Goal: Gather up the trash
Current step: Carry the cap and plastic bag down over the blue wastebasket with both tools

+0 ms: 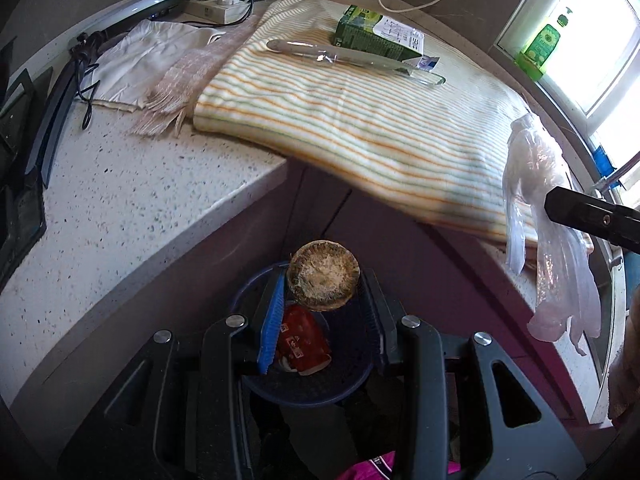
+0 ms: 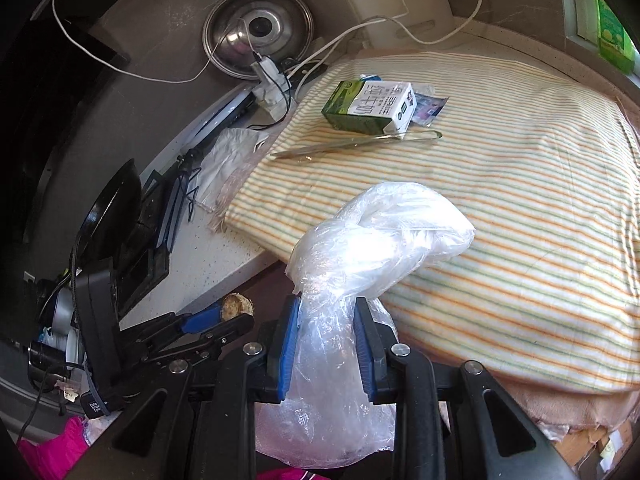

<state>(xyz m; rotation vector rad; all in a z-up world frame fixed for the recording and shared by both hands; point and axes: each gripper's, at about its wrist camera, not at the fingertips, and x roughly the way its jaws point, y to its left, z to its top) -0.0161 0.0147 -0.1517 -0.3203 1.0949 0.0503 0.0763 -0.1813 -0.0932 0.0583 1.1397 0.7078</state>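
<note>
Covering counter: striped cloth (image 1: pixel 360 120), draped past the edge of the speckled counter (image 1: pixel 120 200).
Bin: dark blue bin (image 1: pixel 308 388) on the floor below the counter edge, a red wrapper (image 1: pixel 302 340) inside it.
Bag: clear plastic bag (image 2: pixel 376 240), crumpled, its bunched neck pinched in the right tool (image 2: pixel 329 344); the upper part balloons over the cloth edge, the rest hangs below the jaws. In the left view it dangles from the tool at the right edge.
Carton: green and white carton (image 2: pixel 368 108) lying on its side on the cloth, far end.
Tongs: clear tongs (image 2: pixel 352 144) on the cloth, just beside the carton.
Blue packet: small, touching the carton's end (image 2: pixel 430 110).
Round scrap: brown, crusted disc (image 1: pixel 324 276), clamped on edge between the left tool's (image 1: pixel 323 300) jaws, directly over the bin.
Left tool: clenched on the disc.
Right tool: clenched on the bag.
</note>
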